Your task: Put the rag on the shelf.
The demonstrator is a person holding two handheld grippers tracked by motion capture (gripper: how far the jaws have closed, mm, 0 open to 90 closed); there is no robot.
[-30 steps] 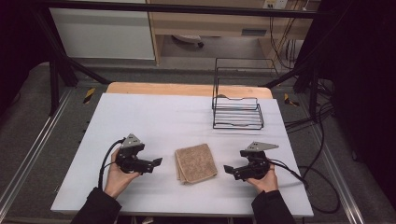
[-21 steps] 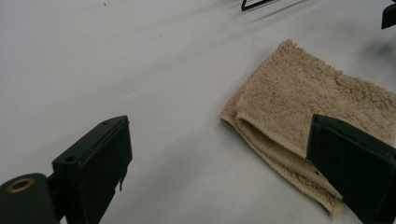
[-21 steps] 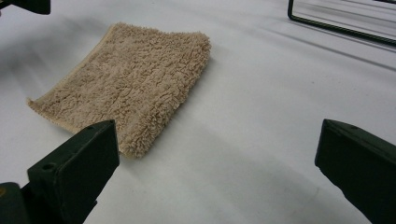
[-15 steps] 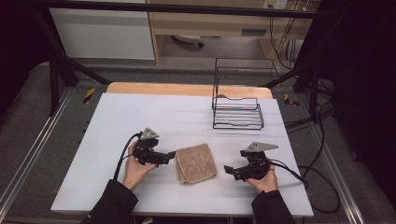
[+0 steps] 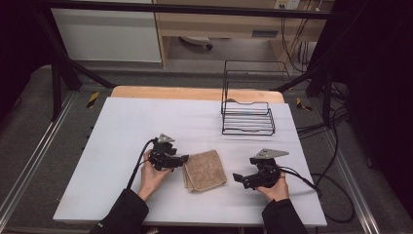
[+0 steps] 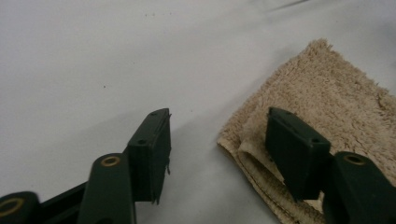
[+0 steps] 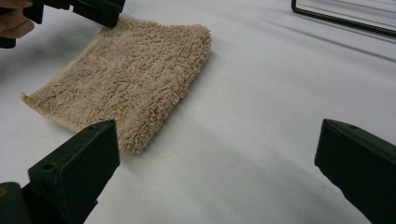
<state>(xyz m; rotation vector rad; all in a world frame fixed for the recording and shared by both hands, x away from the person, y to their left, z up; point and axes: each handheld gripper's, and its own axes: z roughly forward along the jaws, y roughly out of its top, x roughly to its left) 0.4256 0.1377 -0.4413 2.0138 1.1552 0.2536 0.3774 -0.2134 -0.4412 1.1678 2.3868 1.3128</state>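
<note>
A folded beige terry-cloth towel (image 5: 205, 170) lies flat on the white table (image 5: 122, 126), in front of the black wire rack (image 5: 247, 115). The left gripper (image 5: 184, 159) has just been closing, jaws astride the towel's corner, not yet pressing. The right gripper (image 5: 237, 178) gapes wide just beside the towel.

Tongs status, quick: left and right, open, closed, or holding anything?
Left tongs: open, closing astride the towel edge, not gripping.
Right tongs: open, holding nothing.
</note>
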